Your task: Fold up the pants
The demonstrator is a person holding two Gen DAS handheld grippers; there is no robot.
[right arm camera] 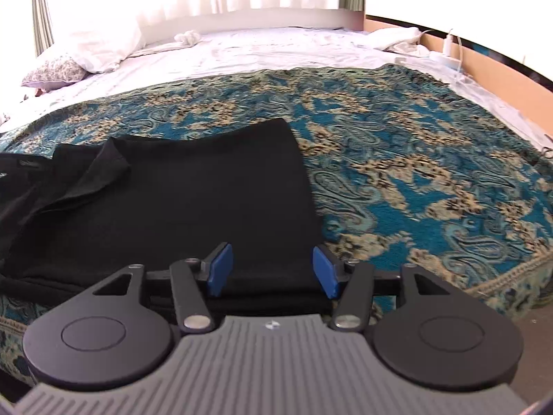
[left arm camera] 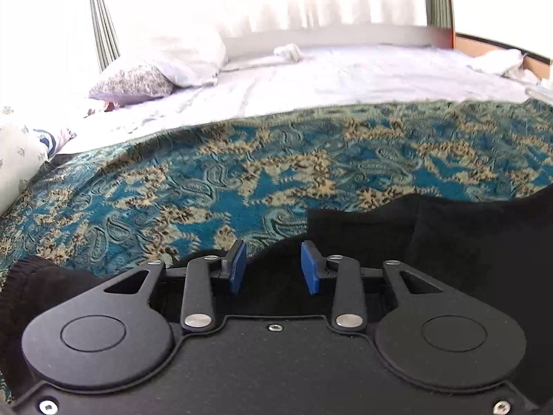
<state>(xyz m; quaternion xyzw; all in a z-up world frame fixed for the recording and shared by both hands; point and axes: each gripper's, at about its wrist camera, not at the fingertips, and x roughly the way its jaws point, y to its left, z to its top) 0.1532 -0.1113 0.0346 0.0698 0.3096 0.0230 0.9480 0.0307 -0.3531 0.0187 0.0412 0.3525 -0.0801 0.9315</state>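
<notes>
Black pants (right arm camera: 179,193) lie on a blue and gold patterned bedspread (right arm camera: 414,159), spread flat with a rumpled fold at the left. My right gripper (right arm camera: 273,269) is open, its blue pads on either side of the pants' near edge, just above the cloth. In the left wrist view the pants (left arm camera: 432,235) fill the lower right and run under my left gripper (left arm camera: 274,269), which is open with black cloth between and below its pads. A ribbed black cuff or waistband (left arm camera: 38,276) shows at the lower left.
The bedspread (left arm camera: 207,180) covers the near half of a bed with a white sheet (left arm camera: 328,72) beyond. Pillows (left arm camera: 138,79) lie at the far left. A wooden side board (right arm camera: 484,58) with a charger and cables runs along the right. Bright curtains hang behind.
</notes>
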